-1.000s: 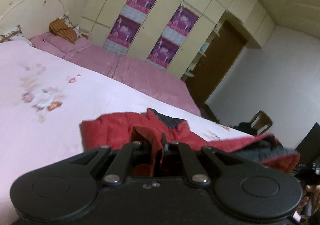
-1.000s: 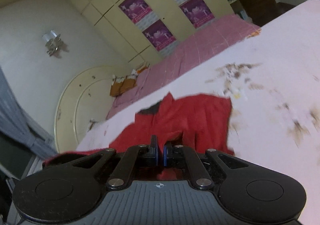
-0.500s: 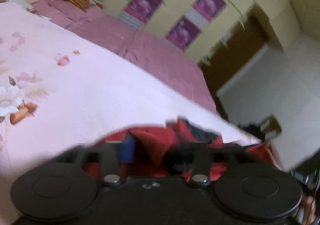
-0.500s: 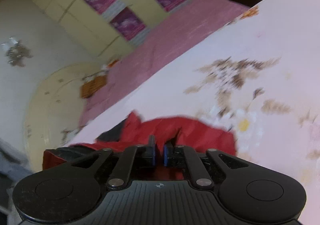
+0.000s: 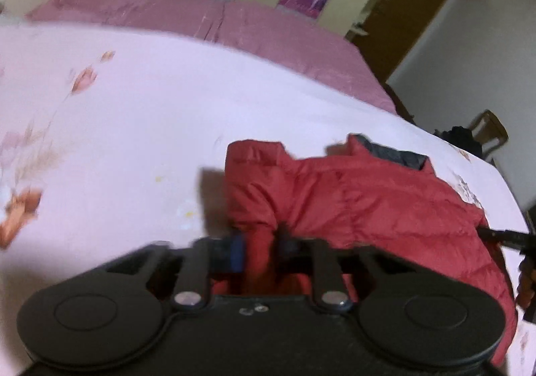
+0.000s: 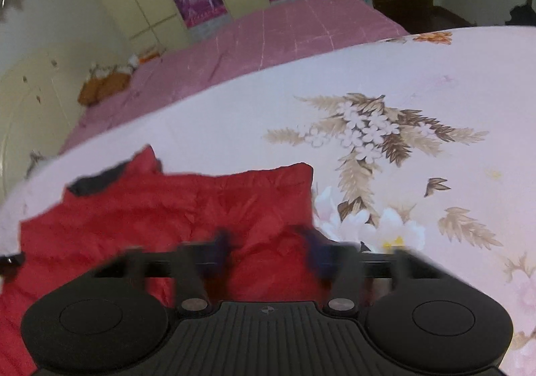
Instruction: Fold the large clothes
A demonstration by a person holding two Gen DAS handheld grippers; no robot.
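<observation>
Two sets of jaws, both low over the red jacket [image 5: 368, 202] [image 6: 167, 208], which lies spread on the pink floral bed [image 5: 134, 108] [image 6: 435, 74] straight ahead of them. My left gripper [image 5: 259, 245] has just been closing and now pinches a raised fold of the jacket. My right gripper [image 6: 268, 242] has also been closing, yet its blurred jaws stand apart, a hump of jacket between them, not pressed.
</observation>
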